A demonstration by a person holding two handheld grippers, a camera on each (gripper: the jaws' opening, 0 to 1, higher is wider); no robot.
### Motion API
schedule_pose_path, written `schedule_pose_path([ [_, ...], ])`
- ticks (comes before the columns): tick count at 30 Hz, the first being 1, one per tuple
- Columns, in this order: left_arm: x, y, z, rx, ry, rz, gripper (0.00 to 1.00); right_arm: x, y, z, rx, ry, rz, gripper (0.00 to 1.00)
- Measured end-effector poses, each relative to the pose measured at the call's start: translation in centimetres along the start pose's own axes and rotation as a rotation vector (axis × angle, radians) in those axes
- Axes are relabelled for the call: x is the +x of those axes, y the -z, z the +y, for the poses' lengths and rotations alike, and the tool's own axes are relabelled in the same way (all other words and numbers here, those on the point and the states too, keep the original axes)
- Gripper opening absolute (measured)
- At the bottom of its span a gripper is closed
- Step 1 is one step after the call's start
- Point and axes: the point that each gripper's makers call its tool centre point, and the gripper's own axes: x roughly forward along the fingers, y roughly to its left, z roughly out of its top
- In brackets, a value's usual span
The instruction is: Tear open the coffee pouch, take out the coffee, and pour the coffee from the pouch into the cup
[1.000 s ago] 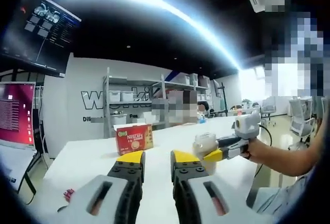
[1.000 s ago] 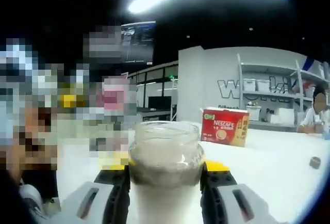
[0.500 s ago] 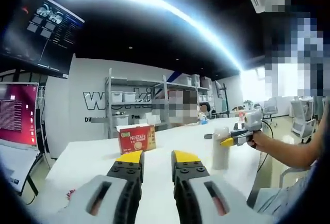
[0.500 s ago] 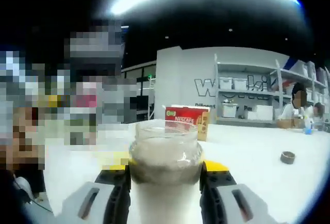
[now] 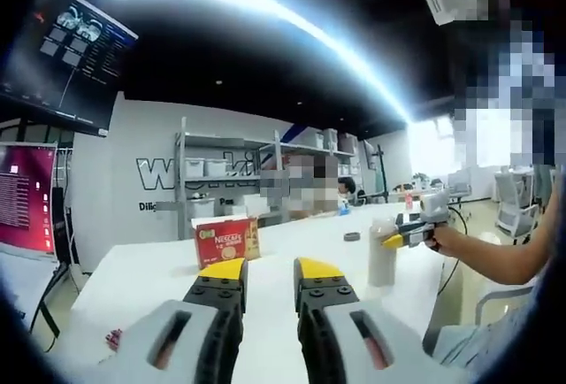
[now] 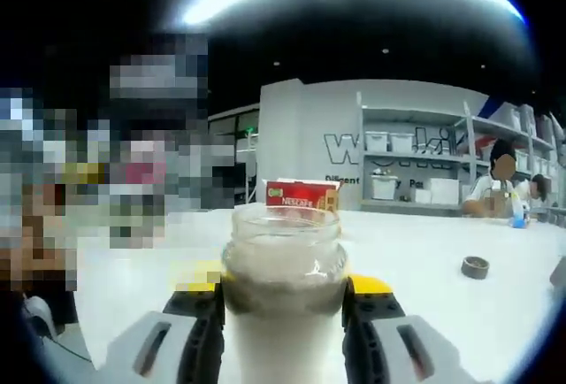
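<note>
A clear glass jar (image 6: 283,287) with a pale powdery fill serves as the cup; my right gripper (image 6: 283,309) is shut on its sides. In the left gripper view the same jar (image 5: 382,256) stands upright over the white table (image 5: 150,282), held by the right gripper (image 5: 409,234) with a person's hand behind it. My left gripper (image 5: 269,280) is low in front with a narrow gap between its yellow-tipped jaws and nothing in them. A red Nescafe box (image 5: 227,240) stands on the table, also the box (image 6: 302,195) behind the jar.
A roll of tape (image 6: 475,266) lies on the table to the right, the same roll (image 5: 351,236) in the left gripper view. A small red scrap (image 5: 112,341) lies near the left edge. Monitors (image 5: 31,203) stand at left, shelving (image 5: 230,176) at the back.
The right gripper has carried the jar away from the left gripper, out to the right over the table, and raised it upright. Both views have swung a little.
</note>
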Motion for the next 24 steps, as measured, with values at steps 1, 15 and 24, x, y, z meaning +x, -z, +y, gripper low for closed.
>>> schedule_pose_path([
  [1,0.1,0.1,-0.2,0.006,0.002,0.004,0.23,0.1,0.0,-0.1,-0.001,-0.001,-0.002,0.52],
  [15,-0.2,0.1,0.3,0.010,-0.007,0.006,0.23,0.6,0.2,-1.3,-0.002,-0.011,-0.003,0.52],
  [24,-0.1,0.2,-0.2,0.006,0.008,0.008,0.23,0.5,0.2,-1.8,-0.003,-0.001,-0.018,0.52],
])
